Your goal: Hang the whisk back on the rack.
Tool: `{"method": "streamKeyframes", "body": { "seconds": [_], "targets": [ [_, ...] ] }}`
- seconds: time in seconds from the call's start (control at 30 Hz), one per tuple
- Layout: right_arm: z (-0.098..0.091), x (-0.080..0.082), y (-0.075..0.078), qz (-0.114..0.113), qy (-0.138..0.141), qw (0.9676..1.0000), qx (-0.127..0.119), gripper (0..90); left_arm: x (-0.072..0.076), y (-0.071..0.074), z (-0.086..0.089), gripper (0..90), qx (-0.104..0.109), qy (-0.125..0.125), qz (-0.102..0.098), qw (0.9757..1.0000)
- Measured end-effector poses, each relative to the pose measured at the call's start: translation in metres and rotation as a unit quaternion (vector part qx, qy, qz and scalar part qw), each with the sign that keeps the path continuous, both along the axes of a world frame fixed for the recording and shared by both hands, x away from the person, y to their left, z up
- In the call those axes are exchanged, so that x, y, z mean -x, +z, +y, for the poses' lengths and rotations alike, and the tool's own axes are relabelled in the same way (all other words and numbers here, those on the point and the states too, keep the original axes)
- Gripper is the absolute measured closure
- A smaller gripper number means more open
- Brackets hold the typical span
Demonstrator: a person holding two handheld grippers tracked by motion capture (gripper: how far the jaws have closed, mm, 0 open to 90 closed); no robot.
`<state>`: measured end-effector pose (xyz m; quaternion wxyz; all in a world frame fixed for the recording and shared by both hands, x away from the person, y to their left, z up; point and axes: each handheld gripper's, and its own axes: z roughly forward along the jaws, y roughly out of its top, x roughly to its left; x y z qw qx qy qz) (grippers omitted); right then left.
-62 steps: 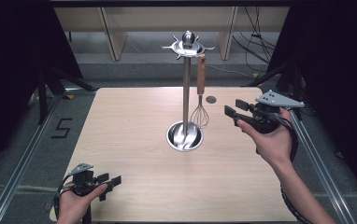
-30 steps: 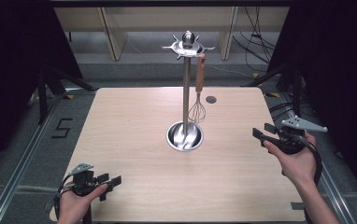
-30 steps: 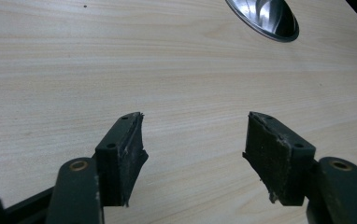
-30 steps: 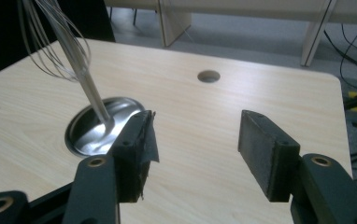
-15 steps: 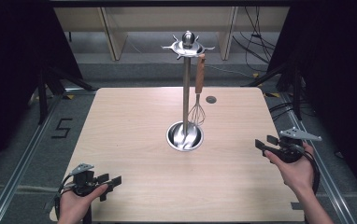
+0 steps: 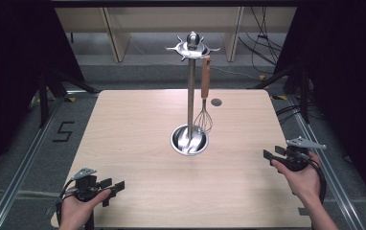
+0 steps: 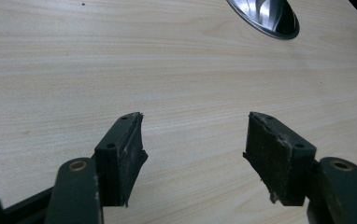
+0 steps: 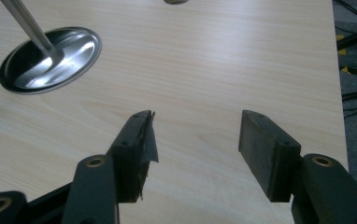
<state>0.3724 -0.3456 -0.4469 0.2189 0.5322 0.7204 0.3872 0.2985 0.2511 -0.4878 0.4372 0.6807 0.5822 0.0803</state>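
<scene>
Centrally on the counter (image 6: 138,124): a steel stand (image 6: 190,96) with a round dished base (image 6: 189,140), upright pole, star-shaped top. Hanging from one hook, a whisk (image 6: 203,103) with a wooden handle, wires just above the base's right rim. Behind it, near the far edge, a small dark round spot (image 6: 216,102). At the near left corner, left tongs (image 6: 110,186) held in a hand (image 6: 75,211), jaws spread, nothing between. At the right edge, right tongs (image 6: 271,154) in the other hand (image 6: 303,179), likewise parted and empty.
</scene>
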Motion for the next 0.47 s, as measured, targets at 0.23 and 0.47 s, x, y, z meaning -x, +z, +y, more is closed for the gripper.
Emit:
{"method": "streamKeyframes", "body": {
  "seconds": [0.23,0.47],
  "targets": [
    [-0.006,0.001,-0.005,-0.006,-0.016,0.9998,0.008,45.5,0.000,0.001,-0.001,35.6,-0.004,-0.004,0.001,1.0000],
    [-0.006,0.004,-0.006,0.008,-0.032,0.9994,-0.010,45.1,-0.002,0.000,0.000,35.7,-0.001,-0.004,-0.001,1.0000]
  ]
}}
